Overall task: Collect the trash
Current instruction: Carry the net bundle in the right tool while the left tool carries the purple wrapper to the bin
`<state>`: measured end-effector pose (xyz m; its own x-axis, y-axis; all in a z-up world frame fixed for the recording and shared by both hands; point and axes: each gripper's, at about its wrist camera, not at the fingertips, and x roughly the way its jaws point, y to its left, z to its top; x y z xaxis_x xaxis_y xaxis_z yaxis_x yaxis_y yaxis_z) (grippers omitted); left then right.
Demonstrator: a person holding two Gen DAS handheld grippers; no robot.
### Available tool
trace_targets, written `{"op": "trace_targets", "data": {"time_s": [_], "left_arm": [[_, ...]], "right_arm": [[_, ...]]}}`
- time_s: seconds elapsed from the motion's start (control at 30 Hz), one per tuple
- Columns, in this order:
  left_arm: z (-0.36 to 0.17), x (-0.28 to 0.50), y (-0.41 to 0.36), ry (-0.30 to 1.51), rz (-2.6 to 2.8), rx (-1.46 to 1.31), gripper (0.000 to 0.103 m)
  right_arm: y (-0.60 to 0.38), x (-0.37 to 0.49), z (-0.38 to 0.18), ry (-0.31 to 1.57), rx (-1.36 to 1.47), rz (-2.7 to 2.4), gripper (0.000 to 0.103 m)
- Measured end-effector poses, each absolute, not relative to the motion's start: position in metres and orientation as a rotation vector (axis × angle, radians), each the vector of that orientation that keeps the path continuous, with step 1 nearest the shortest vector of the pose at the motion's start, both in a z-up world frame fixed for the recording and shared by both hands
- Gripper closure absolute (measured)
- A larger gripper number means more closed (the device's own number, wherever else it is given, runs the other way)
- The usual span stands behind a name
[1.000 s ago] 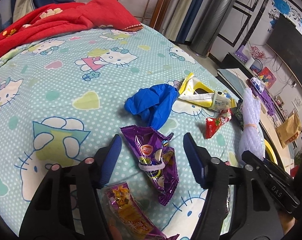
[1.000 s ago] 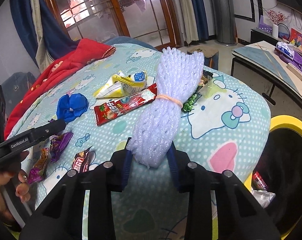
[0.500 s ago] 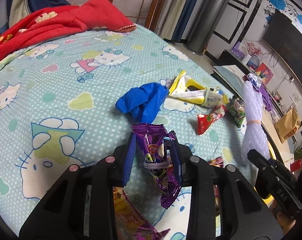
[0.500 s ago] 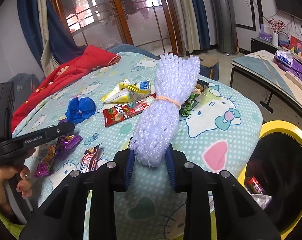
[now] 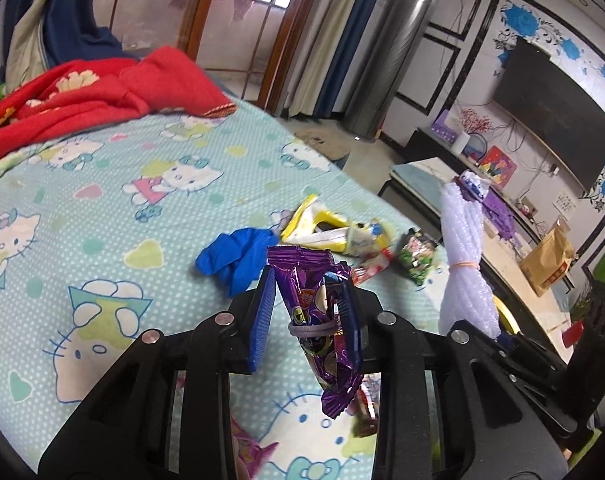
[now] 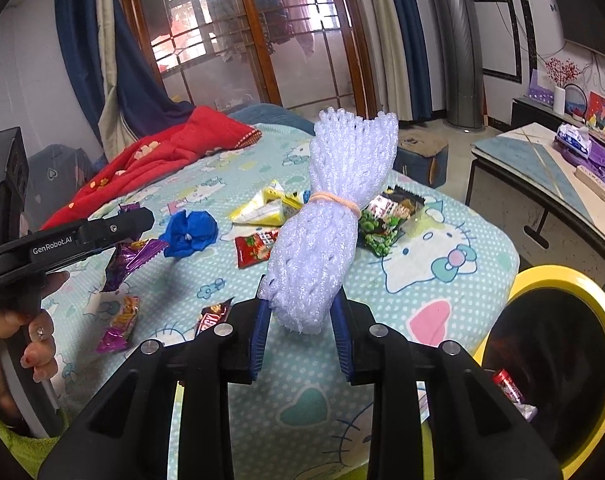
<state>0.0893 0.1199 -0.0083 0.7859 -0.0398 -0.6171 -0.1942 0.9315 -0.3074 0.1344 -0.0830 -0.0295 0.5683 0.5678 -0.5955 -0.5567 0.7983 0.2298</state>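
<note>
My left gripper (image 5: 306, 312) is shut on a purple snack wrapper (image 5: 322, 320) and holds it above the bed; it also shows in the right wrist view (image 6: 130, 258). My right gripper (image 6: 300, 320) is shut on a white foam net bundle (image 6: 326, 216) tied with a rubber band, lifted over the bed's edge. On the Hello Kitty sheet (image 6: 442, 280) lie a blue glove (image 6: 190, 232), a yellow wrapper (image 6: 266, 208), a red wrapper (image 6: 254, 248), a green snack bag (image 6: 386, 220) and small candy wrappers (image 6: 120, 324). A yellow-rimmed bin (image 6: 558, 360) stands at the right, with trash inside.
A red blanket (image 5: 82, 96) lies at the bed's far side. A low table (image 6: 542, 168) with purple items stands to the right of the bed. A silver cylinder (image 5: 390, 60) and curtains stand behind.
My left gripper closed on the purple wrapper and lifted it off the sheet. My right gripper rose with the foam net bundle still in it.
</note>
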Motion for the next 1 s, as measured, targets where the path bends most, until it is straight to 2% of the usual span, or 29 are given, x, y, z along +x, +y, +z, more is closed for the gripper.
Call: {"op": "trace_targets", "data": {"time_s": [1.0], "left_arm": [[0.025, 0.083, 0.035, 0.583, -0.113, -0.259, 0.079]], "right_arm": [[-0.16, 0.123, -0.004, 0.651, 0.013, 0.573, 0.076]]}}
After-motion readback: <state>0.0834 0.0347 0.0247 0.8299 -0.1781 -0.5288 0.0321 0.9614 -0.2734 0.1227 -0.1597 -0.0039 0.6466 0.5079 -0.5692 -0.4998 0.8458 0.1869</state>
